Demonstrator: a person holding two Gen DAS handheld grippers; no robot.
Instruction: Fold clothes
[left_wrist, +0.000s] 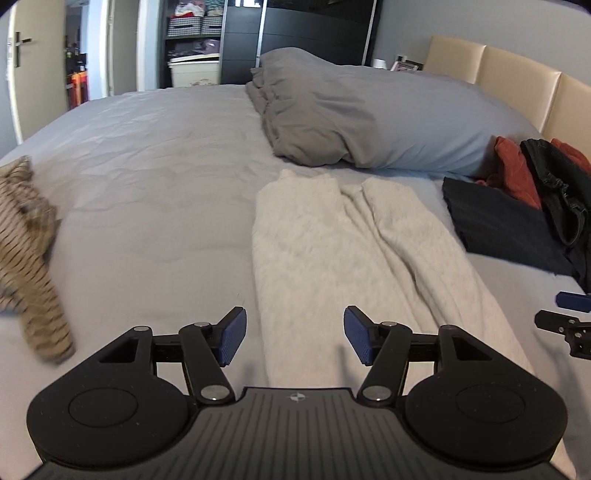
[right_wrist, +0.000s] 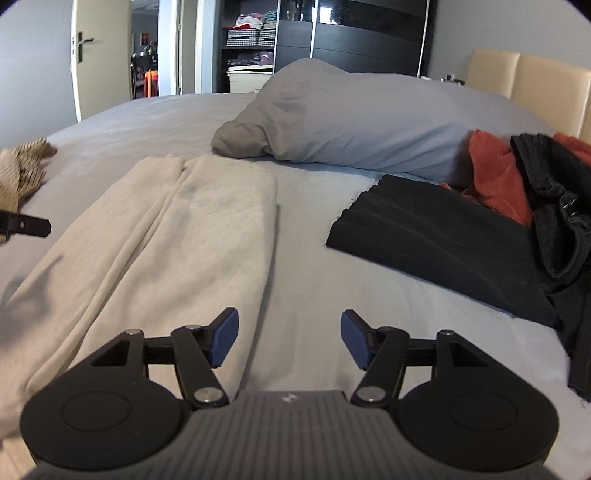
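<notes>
A cream garment lies stretched lengthwise on the grey bed, folded along its length. My left gripper hovers open over its near end, nothing between the blue pads. In the right wrist view the same cream garment lies left of centre, and my right gripper stands open over bare sheet just right of its edge. A folded black garment rests to the right. Part of the right gripper shows at the left view's right edge.
A striped tan garment lies at the bed's left side. A heap of red and black clothes sits at the right by the beige headboard. A grey pillow and bunched duvet lie across the far part. A dark wardrobe stands behind.
</notes>
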